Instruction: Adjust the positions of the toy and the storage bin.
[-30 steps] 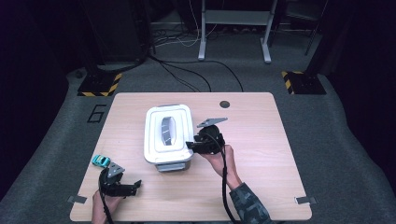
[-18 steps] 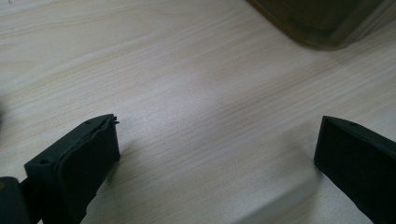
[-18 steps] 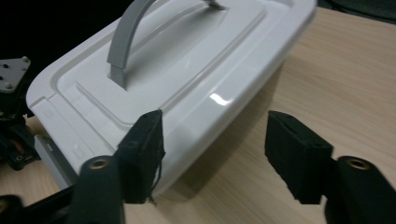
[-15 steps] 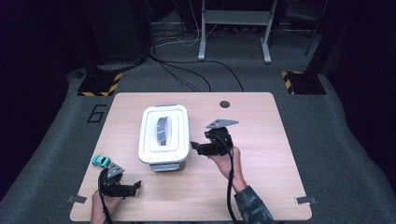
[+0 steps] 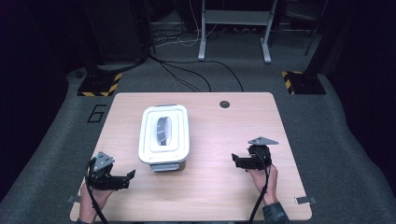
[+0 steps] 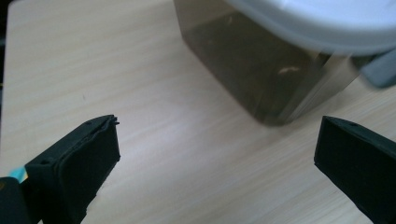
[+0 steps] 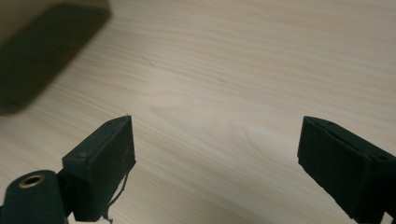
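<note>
Tongs first: we see our left gripper [image 5: 122,178] low at the near-left corner of the table [image 5: 224,140], jaws spread wide with nothing between them, as the left gripper view confirms. Our right gripper [image 5: 237,160] sits at the near right, its jaws having just been opening and now standing wide over bare wood, also empty.

Between them stands the lidded container [image 5: 164,135], a smoky tub under a white lid [image 5: 159,149] with a window in its top. Its long axis runs away from us, front to back. It lies ahead and to the right of the left gripper, and ahead and to the left of the right one. We judge the left gripper nearer: its own view has the tub's dark wall [image 6: 261,65] just beyond the jaws, while the right gripper view catches a dark corner [image 7: 42,51] of it well off.

We read no brand or label on the tub. A large "6" [image 5: 96,113] is marked on the floor beside the table's far-left corner.
</note>
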Demonstrator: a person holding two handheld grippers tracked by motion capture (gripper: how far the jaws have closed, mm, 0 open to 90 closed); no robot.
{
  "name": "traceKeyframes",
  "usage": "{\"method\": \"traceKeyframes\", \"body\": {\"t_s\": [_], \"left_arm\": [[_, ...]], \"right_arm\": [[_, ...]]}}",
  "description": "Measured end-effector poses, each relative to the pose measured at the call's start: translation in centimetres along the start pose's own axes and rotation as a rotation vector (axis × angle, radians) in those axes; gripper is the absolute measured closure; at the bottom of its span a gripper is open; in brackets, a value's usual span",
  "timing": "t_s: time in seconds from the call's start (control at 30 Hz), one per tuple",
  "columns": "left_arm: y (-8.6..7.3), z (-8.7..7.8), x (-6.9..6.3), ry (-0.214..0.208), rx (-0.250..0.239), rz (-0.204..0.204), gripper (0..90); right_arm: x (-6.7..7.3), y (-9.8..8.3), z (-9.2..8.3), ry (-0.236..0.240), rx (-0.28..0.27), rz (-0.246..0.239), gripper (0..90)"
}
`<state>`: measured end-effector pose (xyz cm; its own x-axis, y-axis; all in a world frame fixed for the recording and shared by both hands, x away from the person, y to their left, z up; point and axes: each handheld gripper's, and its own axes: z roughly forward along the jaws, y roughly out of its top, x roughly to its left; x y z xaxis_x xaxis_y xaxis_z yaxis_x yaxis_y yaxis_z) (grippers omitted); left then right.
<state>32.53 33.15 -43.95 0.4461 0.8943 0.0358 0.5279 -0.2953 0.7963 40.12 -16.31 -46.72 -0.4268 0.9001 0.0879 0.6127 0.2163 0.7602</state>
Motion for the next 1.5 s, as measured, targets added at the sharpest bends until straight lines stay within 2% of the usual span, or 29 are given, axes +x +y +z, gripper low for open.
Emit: {"method": "traceKeyframes", "body": {"t_s": [0.07,0.17,0.27,0.37,0.57,0.7,0.83,1.03,1.23,1.3,1.37,1.43,1.5], "left_arm": [[1.5,-0.6,-0.4,-0.002,-0.025,0.013,0.0],[3.4,-0.9,-0.9,-0.009,-0.036,0.035,0.0],[5.6,-0.5,-1.6,-0.014,-0.033,0.062,0.0],[7.5,0.5,-2.2,-0.034,-0.022,0.075,0.0],[10.6,3.2,-3.1,-0.064,0.016,0.085,0.0],[12.2,5.1,-3.4,-0.09,0.063,0.092,0.0],[13.0,6.6,-3.7,-0.102,0.094,0.085,0.0],[13.7,8.1,-4.0,-0.109,0.101,0.063,2.3],[14.1,8.8,-4.2,-0.118,0.108,0.058,20.3],[14.1,9.0,-4.2,-0.117,0.113,0.055,30.4],[14.1,9.1,-4.1,-0.144,0.112,0.049,36.6],[14.0,9.2,-4.4,-0.136,0.111,0.056,42.1],[14.1,9.1,-4.4,-0.137,0.123,0.07,43.9]], "right_arm": [[-1.3,-1.2,0.2,-0.028,0.014,0.031,10.0],[-2.9,-2.7,0.2,-0.062,0.02,0.082,9.8],[-4.0,-3.8,0.2,-0.102,0.029,0.099,9.4],[-4.8,-4.7,0.2,-0.133,0.043,0.118,8.7],[-5.6,-5.7,0.2,-0.213,0.074,0.105,3.6],[-5.9,-6.4,0.2,-0.219,0.073,0.111,3.4],[-5.8,-6.7,0.3,-0.222,0.073,0.105,3.6],[-5.8,-6.9,0.4,-0.223,0.048,0.091,5.0],[-5.8,-6.9,0.4,-0.231,0.036,0.101,7.3],[-5.8,-6.9,0.4,-0.232,0.036,0.101,7.5],[-5.8,-7.0,0.4,-0.233,0.033,0.1,8.4],[-5.8,-7.0,0.4,-0.233,0.031,0.1,8.8],[-5.8,-7.0,0.4,-0.231,0.029,0.099,9.3]]}}
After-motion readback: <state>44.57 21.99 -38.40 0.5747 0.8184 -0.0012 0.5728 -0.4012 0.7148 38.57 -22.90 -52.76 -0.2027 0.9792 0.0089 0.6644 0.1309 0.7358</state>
